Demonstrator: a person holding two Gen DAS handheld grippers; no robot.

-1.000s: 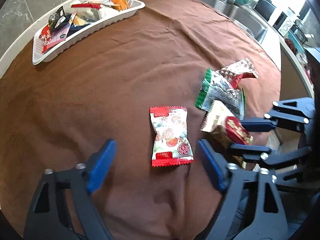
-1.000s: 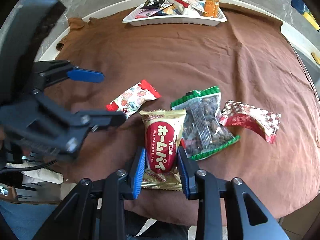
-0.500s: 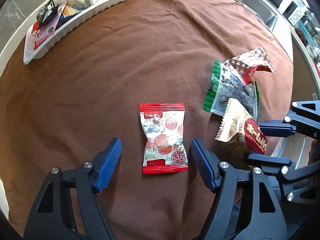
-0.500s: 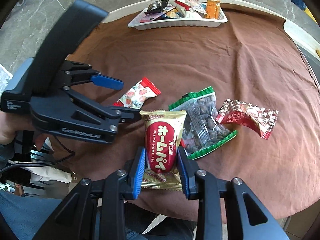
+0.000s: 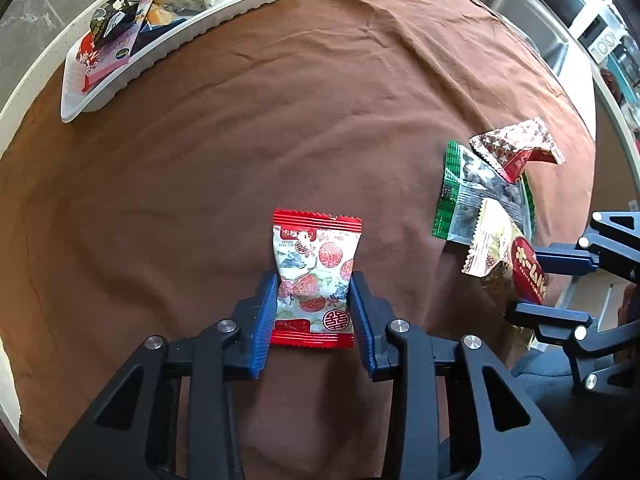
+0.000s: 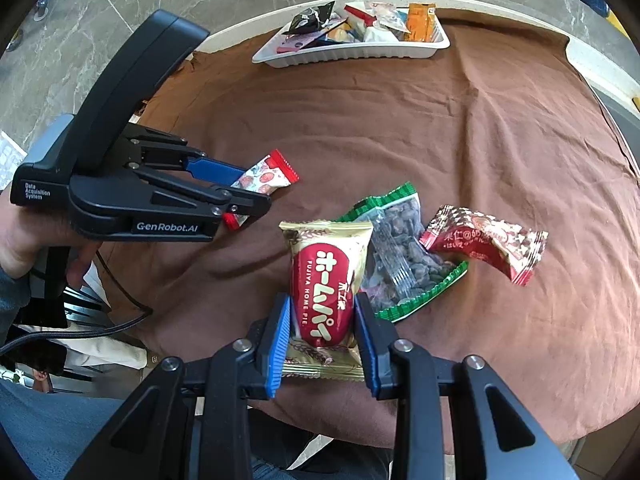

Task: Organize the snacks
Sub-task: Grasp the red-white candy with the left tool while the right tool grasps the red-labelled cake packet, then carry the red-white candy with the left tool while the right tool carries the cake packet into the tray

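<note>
While the right tool (image 6: 320,324) stays clamped on the gold pie packet (image 6: 326,280), the left tool (image 5: 314,312) has just closed onto the red-ended candy packet (image 5: 314,276) mid-table.

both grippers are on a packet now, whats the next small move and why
Probably lift both straight up. The left gripper has just closed, fingers against the fruit candy; the right gripper clamps the pie packet. Both still lie on the cloth, far from the tray.
</note>
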